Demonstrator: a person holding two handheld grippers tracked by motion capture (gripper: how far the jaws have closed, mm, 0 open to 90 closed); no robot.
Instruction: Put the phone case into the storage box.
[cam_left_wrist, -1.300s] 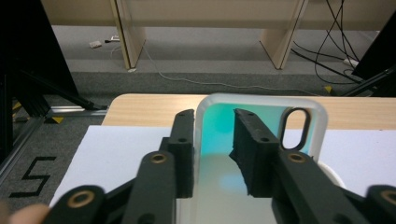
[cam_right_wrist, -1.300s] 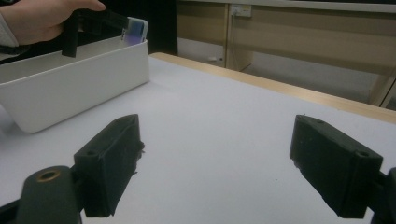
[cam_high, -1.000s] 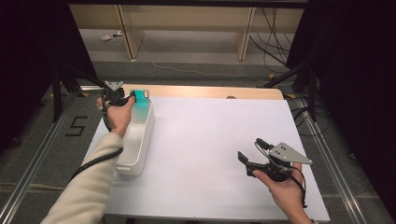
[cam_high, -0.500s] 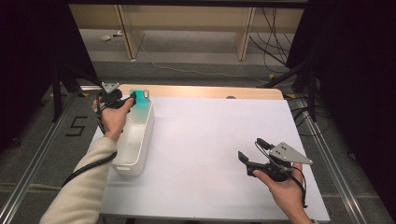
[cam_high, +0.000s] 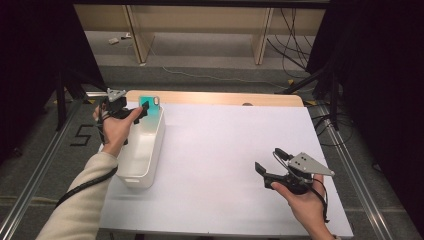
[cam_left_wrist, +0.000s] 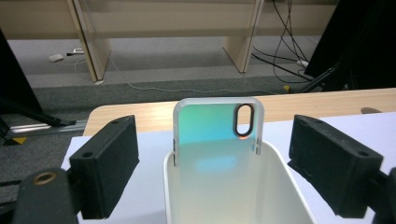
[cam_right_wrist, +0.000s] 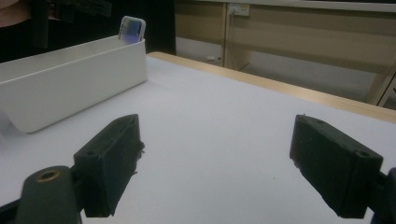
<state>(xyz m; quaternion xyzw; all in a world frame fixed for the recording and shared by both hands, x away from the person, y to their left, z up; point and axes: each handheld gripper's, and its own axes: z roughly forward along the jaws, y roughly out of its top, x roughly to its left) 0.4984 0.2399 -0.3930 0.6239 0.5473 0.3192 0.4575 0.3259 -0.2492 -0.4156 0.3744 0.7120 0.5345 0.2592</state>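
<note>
The phone case (cam_left_wrist: 218, 128) is stood upright at the far end of the white bin (cam_high: 145, 150), released. The left gripper (cam_left_wrist: 212, 163), its jaws just opened, is held clear behind it. The right gripper (cam_right_wrist: 224, 163) is held open above the table (cam_high: 225, 150).

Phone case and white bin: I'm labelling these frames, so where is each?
phone case (cam_left_wrist: 210, 123), left gripper view, on its teal back.
white bin (cam_high: 150, 150), high view, on its right wall.
</note>
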